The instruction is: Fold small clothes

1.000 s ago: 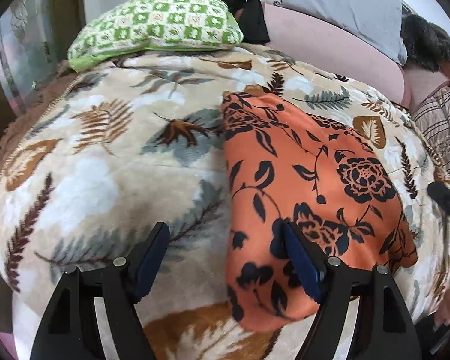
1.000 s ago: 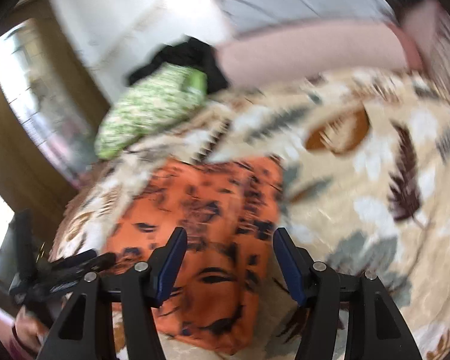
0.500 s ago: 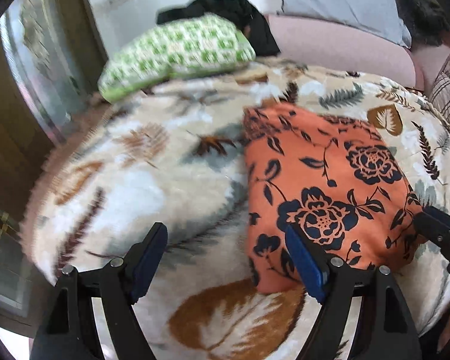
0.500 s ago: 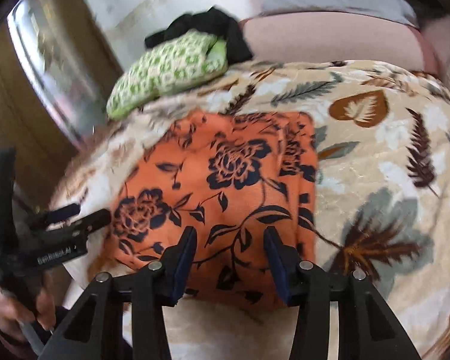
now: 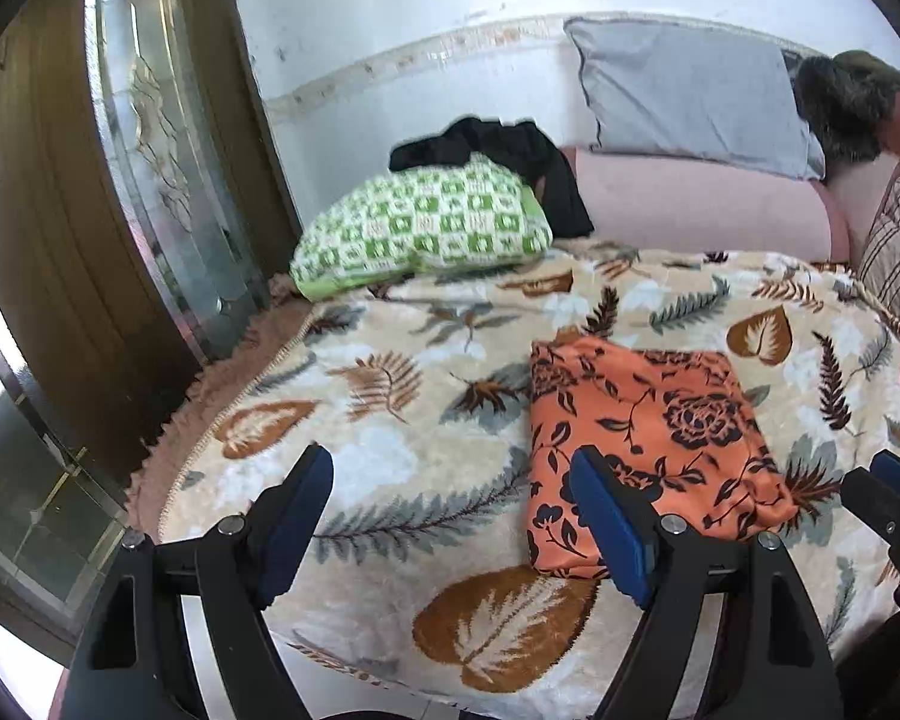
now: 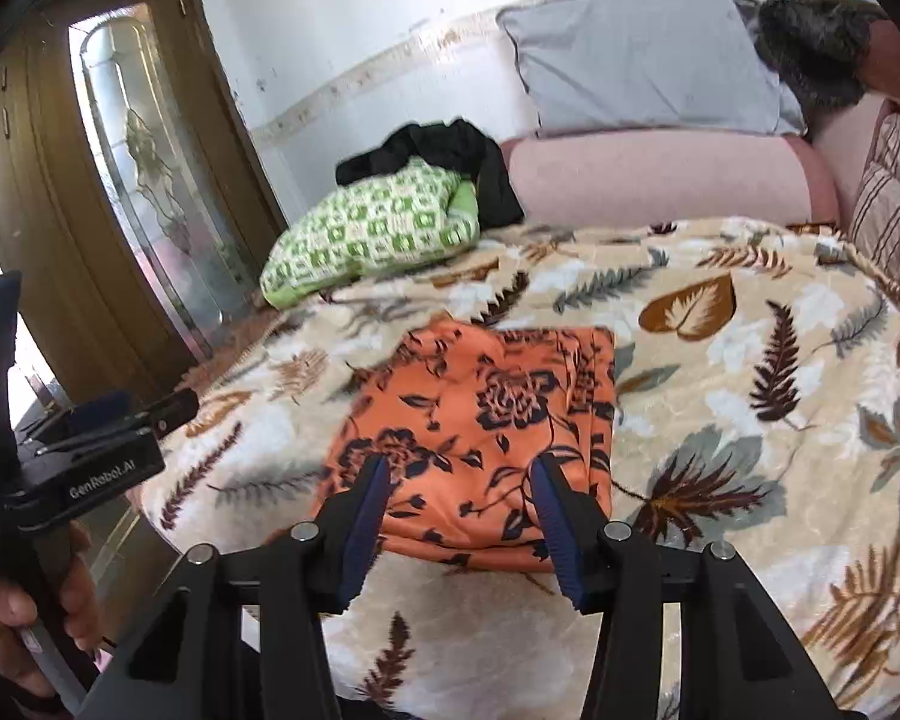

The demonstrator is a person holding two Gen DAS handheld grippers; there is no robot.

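A folded orange garment with black flowers (image 5: 648,444) lies flat on the leaf-patterned blanket (image 5: 390,420); it also shows in the right wrist view (image 6: 486,426). My left gripper (image 5: 450,516) is open and empty, held above the blanket, with the garment's left edge behind its right finger. My right gripper (image 6: 459,516) is open and empty, raised over the garment's near edge. The left gripper shows at the left of the right wrist view (image 6: 108,420), held by a hand. The right gripper's tips (image 5: 894,492) show at the right edge of the left wrist view.
A green checked pillow (image 5: 420,228) with a black garment (image 5: 510,156) behind it lies at the back. A pink bolster (image 5: 690,204) and grey pillow (image 5: 690,96) stand behind. A wooden cabinet with a glass door (image 5: 150,180) is at the left.
Both grippers have pulled back and up from the orange garment, which stays folded on the blanket. The right gripper narrowed half a second ago and has opened again.
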